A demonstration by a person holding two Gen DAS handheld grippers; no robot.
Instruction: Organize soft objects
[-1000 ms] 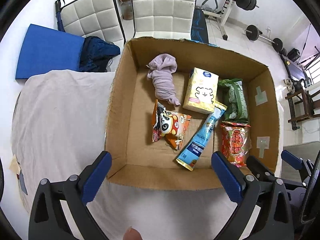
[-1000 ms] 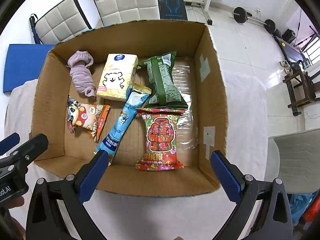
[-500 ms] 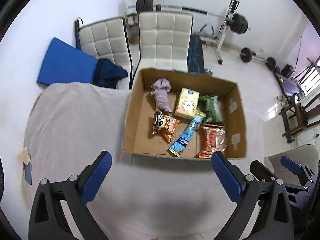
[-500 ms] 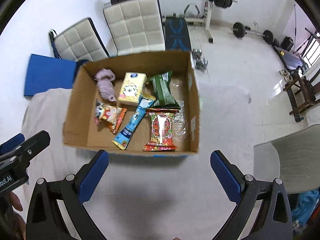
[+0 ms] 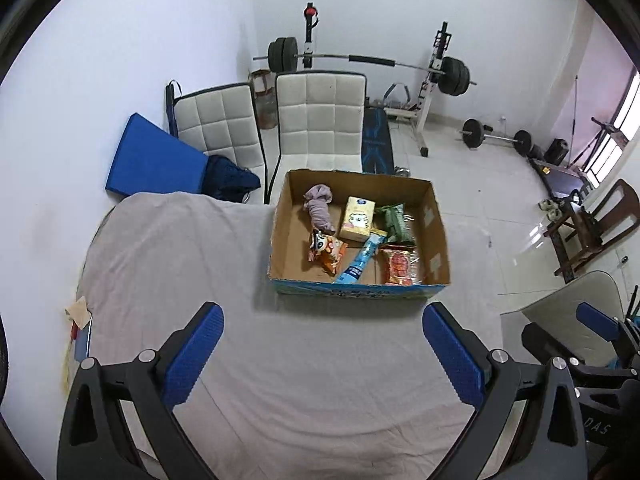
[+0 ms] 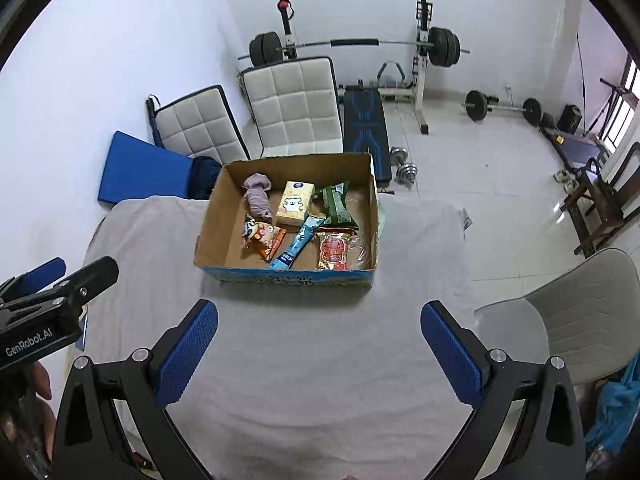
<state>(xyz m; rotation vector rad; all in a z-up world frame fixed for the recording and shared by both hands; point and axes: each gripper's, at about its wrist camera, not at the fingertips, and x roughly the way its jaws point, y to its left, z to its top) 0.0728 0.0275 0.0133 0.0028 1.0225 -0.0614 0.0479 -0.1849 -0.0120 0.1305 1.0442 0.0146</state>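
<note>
1. The left gripper [image 5: 320,344] hangs over the cloth-covered table [image 5: 168,264], jaws spread wide with nothing between them; its blue pads [image 5: 192,356] sit well short of the box.
2. In the left view, the cardboard box [image 5: 280,224] stands at about 12 o'clock from the gripper, on the table's far side.
3. Inside the box, going left to right: a rolled mauve sock [image 5: 319,206] at 11 o'clock; an orange snack bag [image 5: 326,248] below it; a yellow tissue pack [image 5: 357,218] near the middle; a blue stick sachet [image 5: 359,262] lying slantwise toward 6 o'clock; a green packet [image 5: 394,220] at 1 o'clock; and a red snack bag [image 5: 400,266] at 5 o'clock.
4. The right gripper [image 6: 318,340] is likewise fully parted and holds nothing, with the box [image 6: 208,232] at its 12 o'clock, well apart from its fingertips.
5. Beyond the table stand two white padded chairs [image 5: 320,120] and a barbell rack [image 5: 432,80].
</note>
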